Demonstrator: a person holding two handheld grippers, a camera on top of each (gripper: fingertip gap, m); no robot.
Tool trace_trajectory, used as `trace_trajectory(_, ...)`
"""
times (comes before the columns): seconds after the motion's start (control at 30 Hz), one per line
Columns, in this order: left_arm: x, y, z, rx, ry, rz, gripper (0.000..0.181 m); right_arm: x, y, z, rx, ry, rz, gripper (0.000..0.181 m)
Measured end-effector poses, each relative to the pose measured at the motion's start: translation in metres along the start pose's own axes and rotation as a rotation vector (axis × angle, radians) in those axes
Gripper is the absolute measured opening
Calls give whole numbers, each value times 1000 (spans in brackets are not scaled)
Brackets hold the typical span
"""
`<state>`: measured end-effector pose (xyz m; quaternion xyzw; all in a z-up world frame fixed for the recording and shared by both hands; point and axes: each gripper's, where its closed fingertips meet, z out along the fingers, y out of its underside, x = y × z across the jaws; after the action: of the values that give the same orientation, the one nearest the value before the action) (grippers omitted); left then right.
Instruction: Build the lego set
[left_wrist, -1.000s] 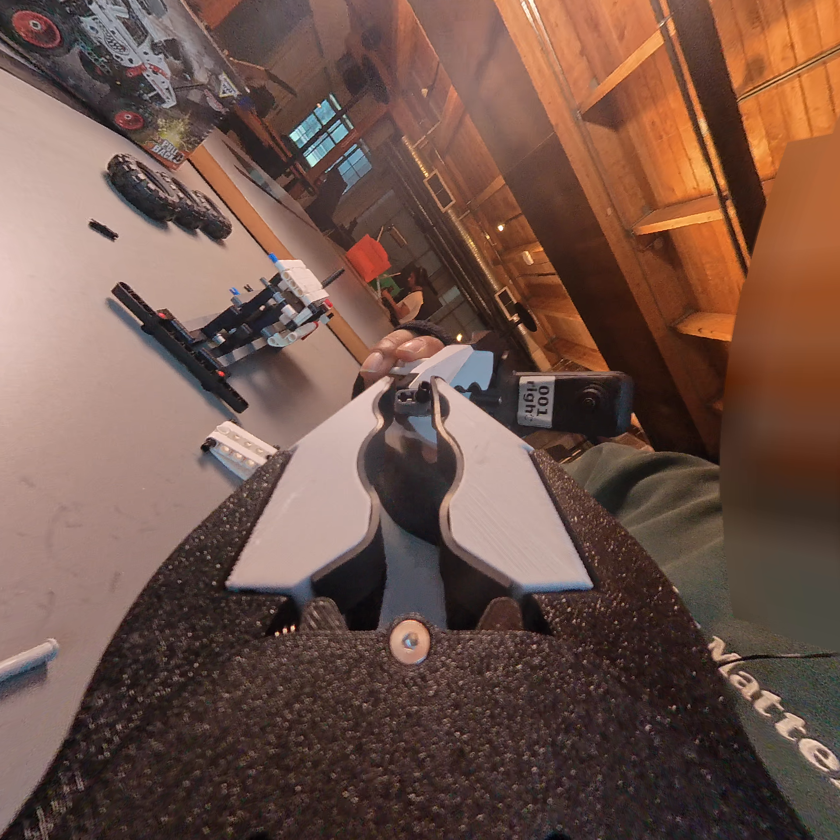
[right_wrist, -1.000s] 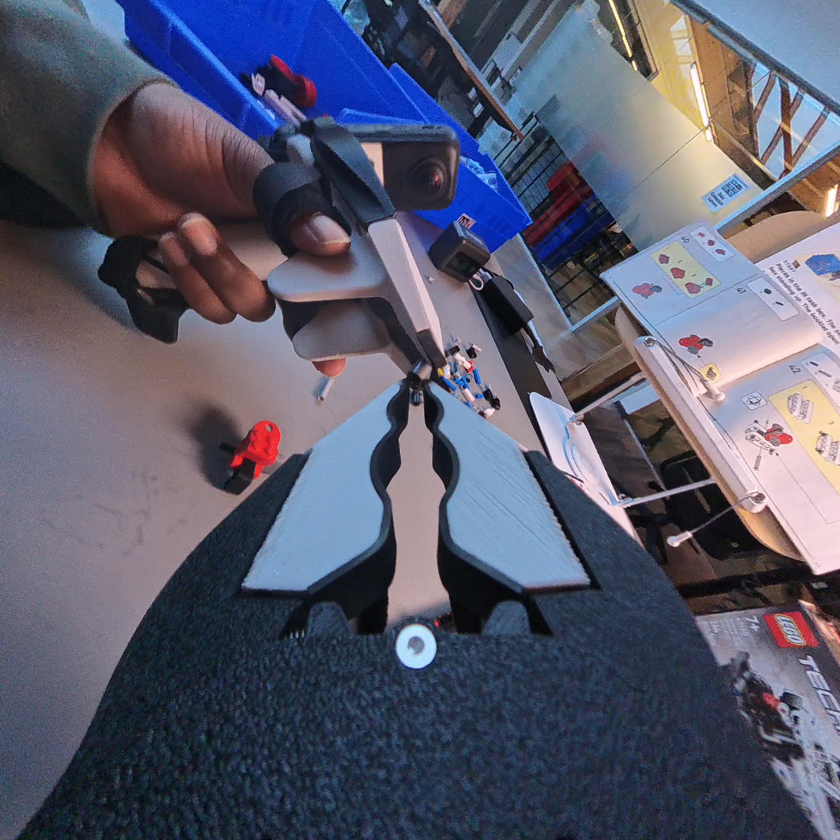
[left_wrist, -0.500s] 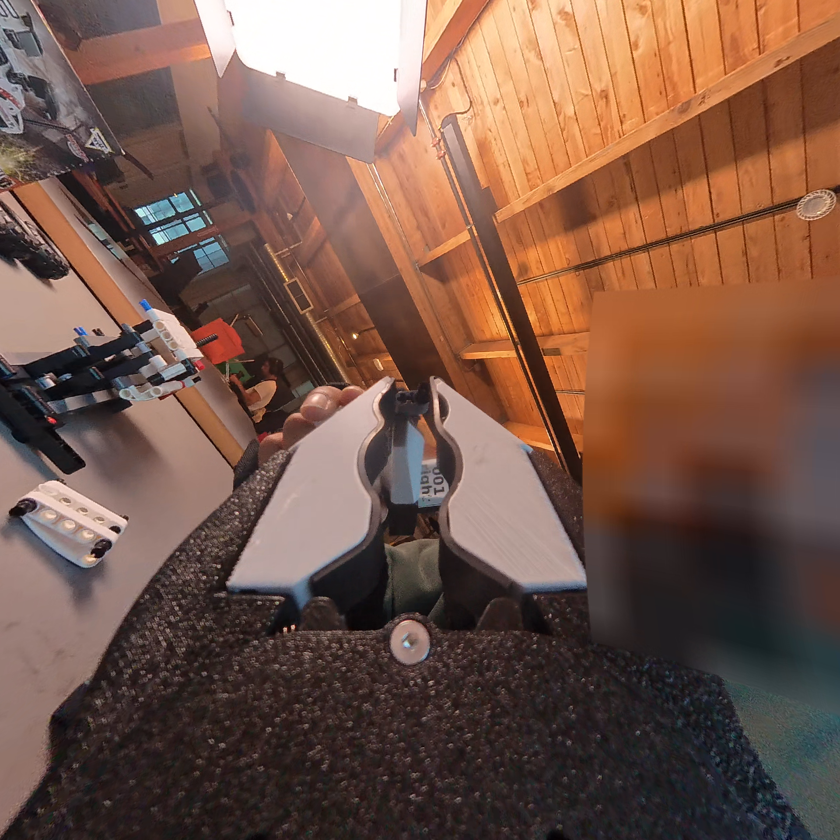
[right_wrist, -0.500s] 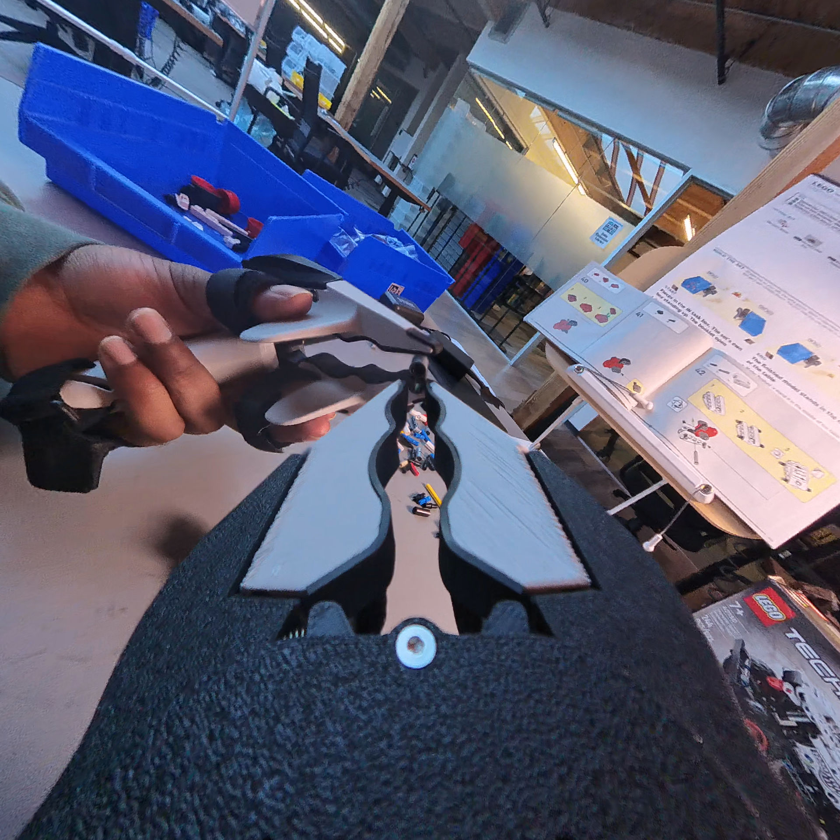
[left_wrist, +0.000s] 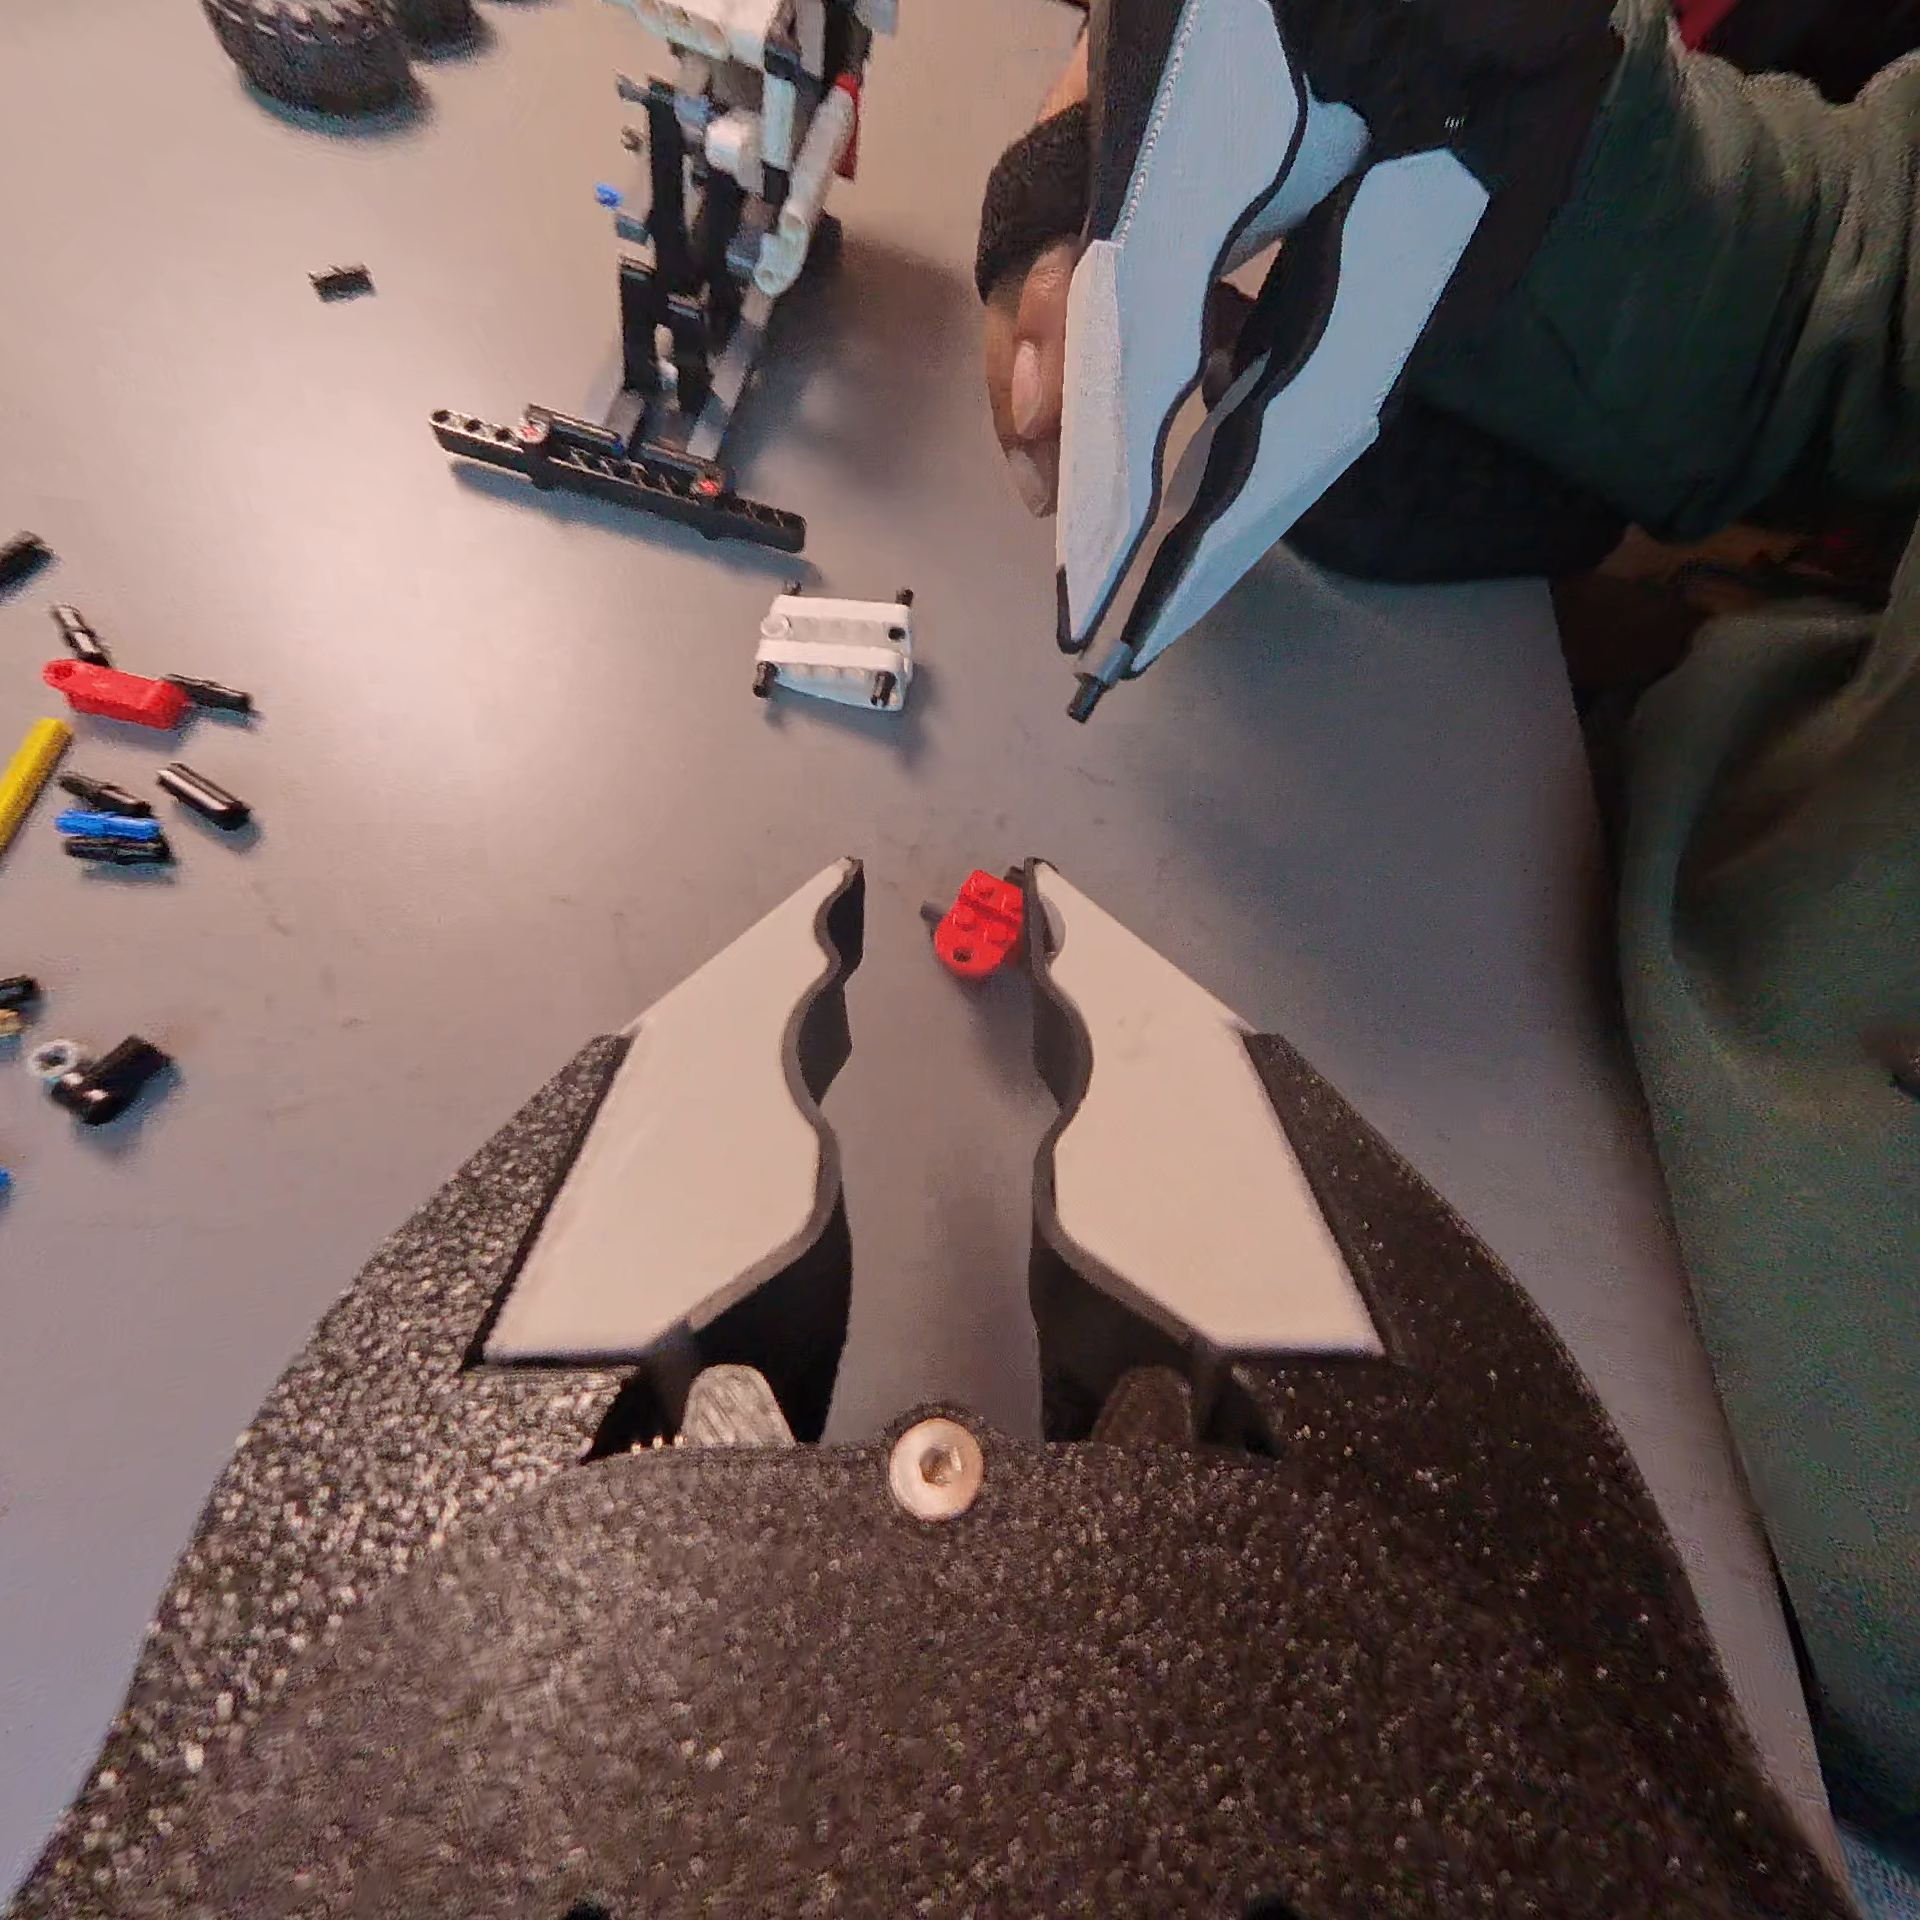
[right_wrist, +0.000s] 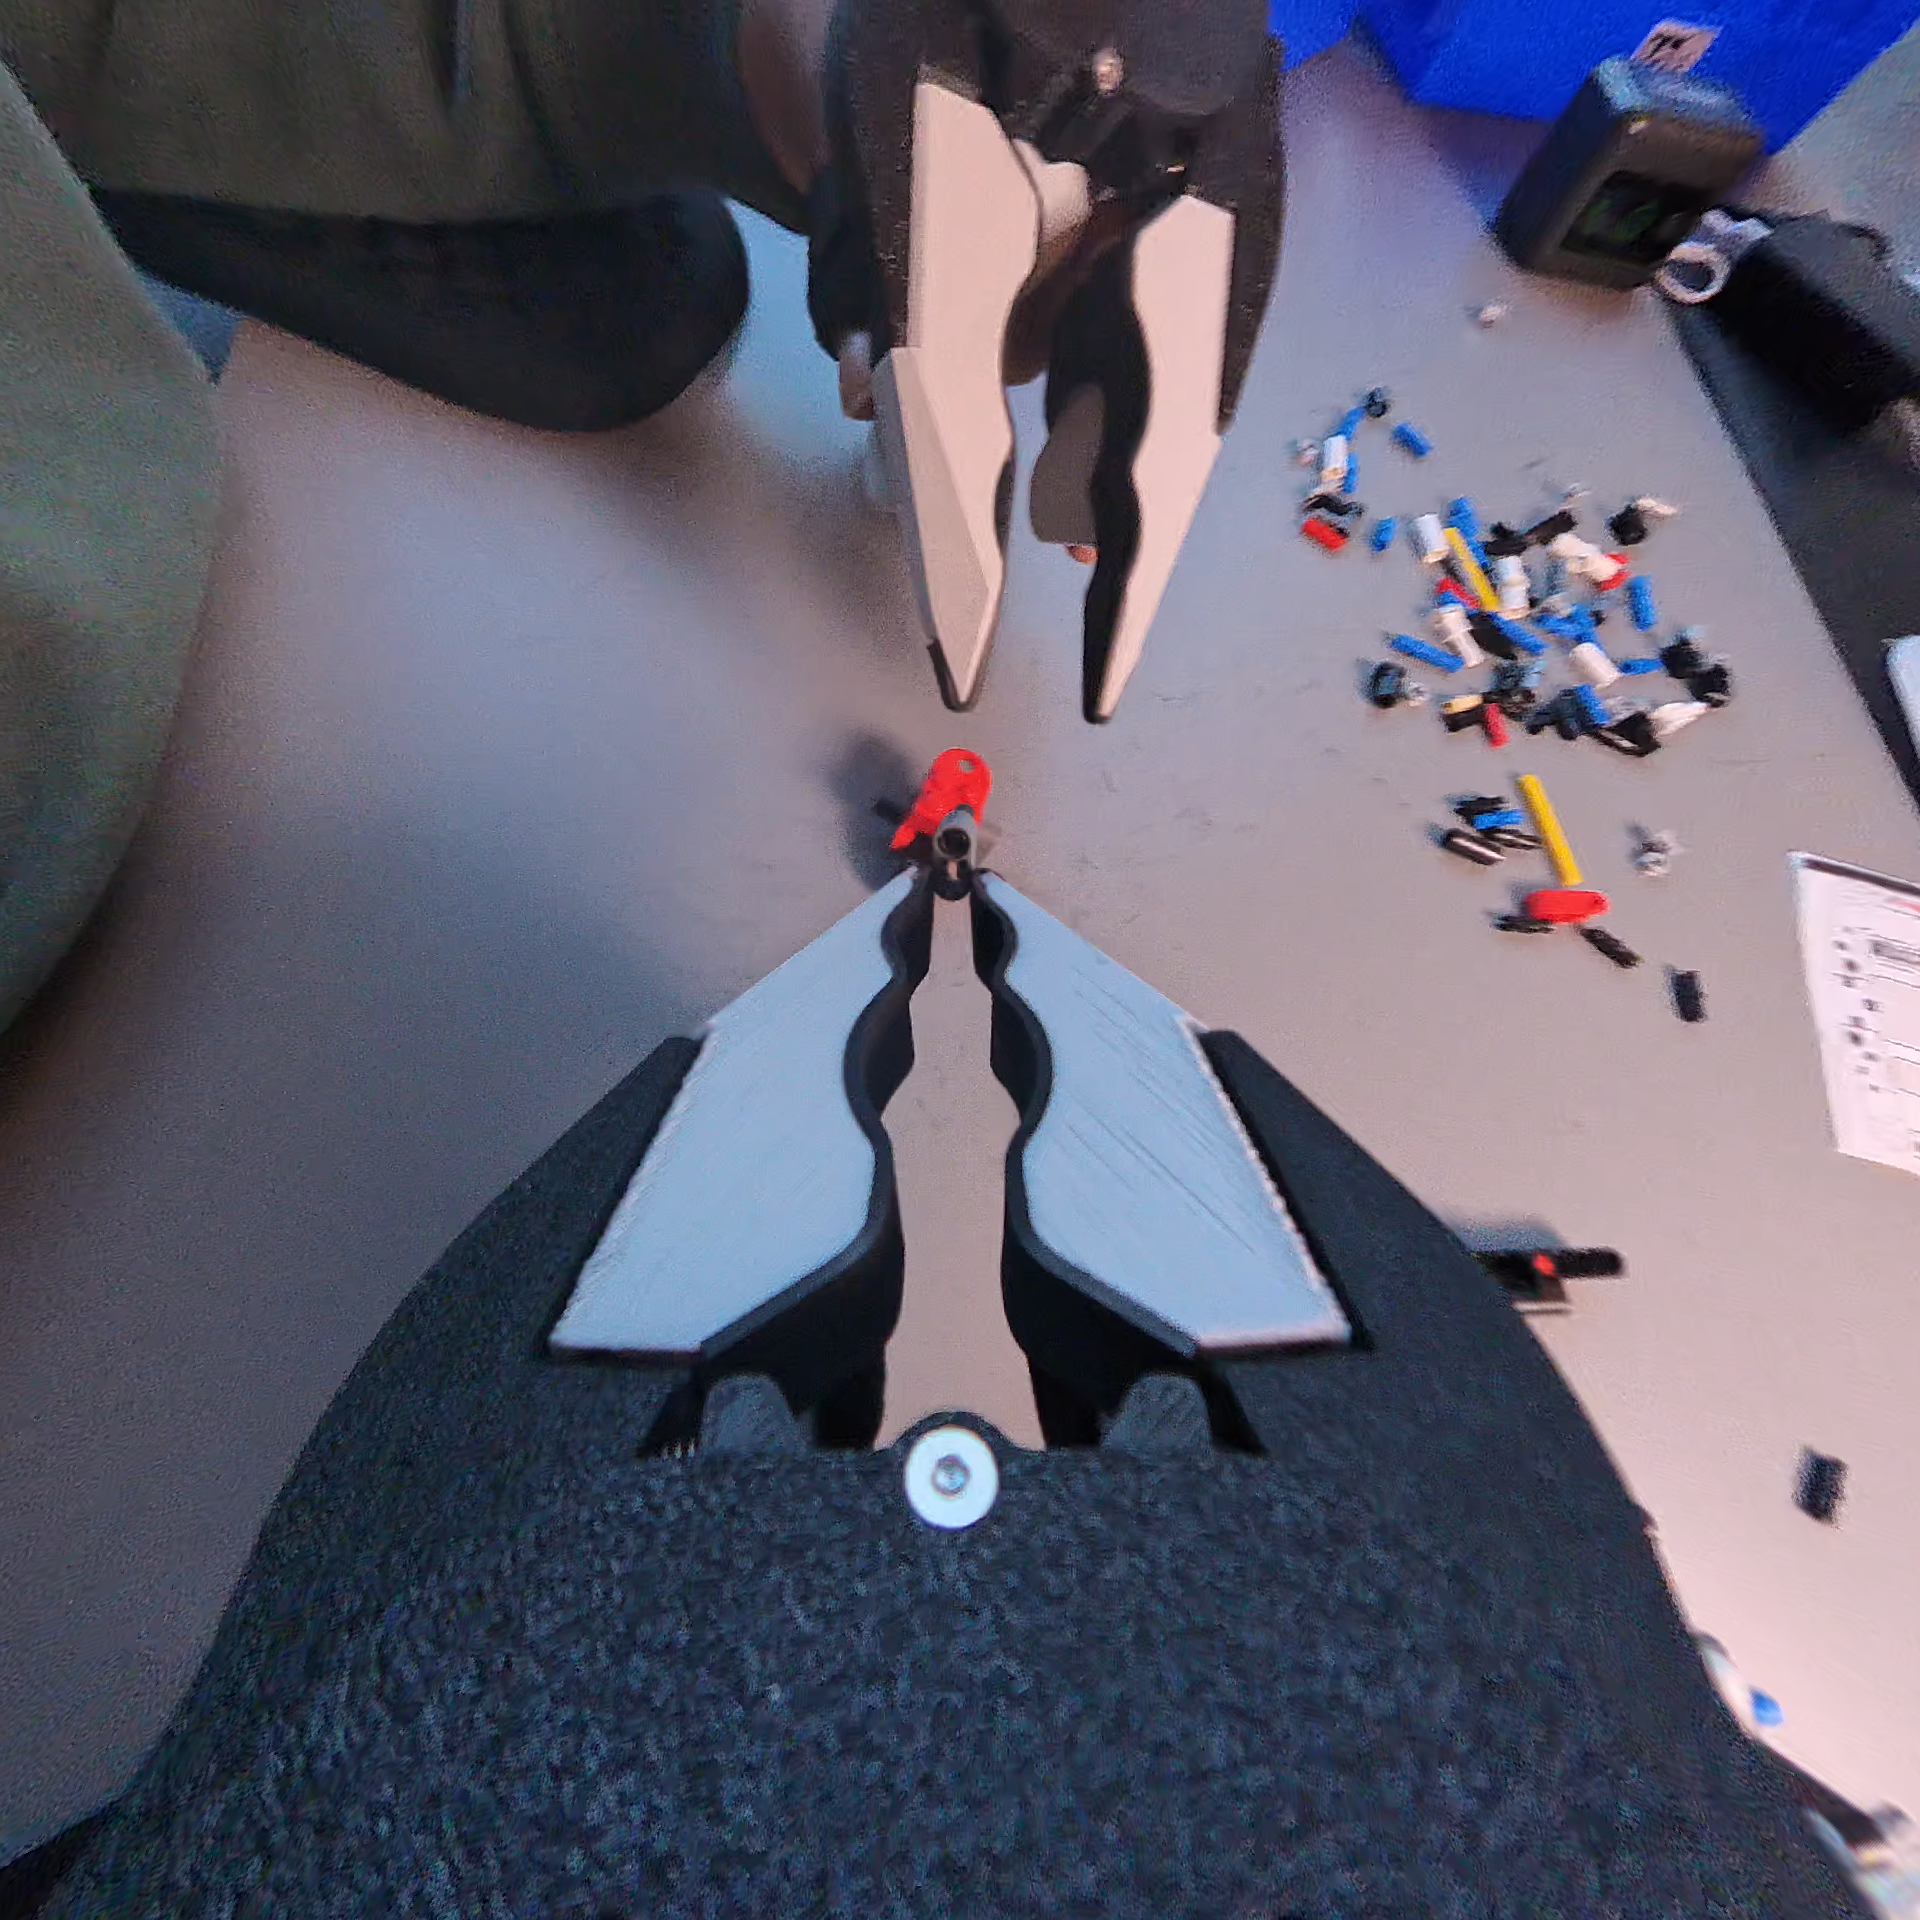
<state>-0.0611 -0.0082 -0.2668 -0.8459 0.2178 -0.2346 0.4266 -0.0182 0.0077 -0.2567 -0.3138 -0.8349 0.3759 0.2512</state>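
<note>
A small red lego piece (left_wrist: 975, 925) lies on the grey table (left_wrist: 520, 987). My left gripper (left_wrist: 943, 873) is open and hangs over it; the piece sits between the tips, close to the right finger. My right gripper (right_wrist: 948, 881) is shut on a small grey-and-black pin (right_wrist: 956, 840), its tip just short of the red piece (right_wrist: 943, 790). In the left wrist view the right gripper (left_wrist: 1101, 665) comes in from the upper right with the pin (left_wrist: 1089, 698) sticking out. In the right wrist view the left gripper (right_wrist: 1023, 707) shows open beyond the red piece.
A half-built black-and-white model (left_wrist: 717, 208) with a long black beam (left_wrist: 613, 478) stands farther back, with a white panel piece (left_wrist: 836, 649) in front and tyres (left_wrist: 312, 42) behind. Loose parts (right_wrist: 1527, 613) and a yellow axle (right_wrist: 1548, 831) lie right; a blue bin (right_wrist: 1558, 42) and booklet page (right_wrist: 1870, 1008) beyond. Some 6 cm of space lies between my two pairs of fingers. The yellow axle (right_wrist: 1548, 831) lies around 15 cm away from my left fingertips.
Both grippers have swung down from mid-air, where their tips met on the small pin, to the table. The left gripper has opened over the red piece; the right one keeps the pin.
</note>
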Motion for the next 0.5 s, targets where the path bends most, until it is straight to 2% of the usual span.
trace_trajectory(0.13,5,20,25,-118,33,15,29,-24,8,23,-62,-74,-17,7)
trace_trajectory(0.17,5,23,27,-133,36,-6,21,-26,10,28,-79,-75,-16,6)
trace_trajectory(0.43,2,23,25,-92,21,-294,17,-1,25,39,-117,43,52,6)
trace_trajectory(0.5,7,25,23,-101,66,-340,25,5,30,39,-137,76,47,6)
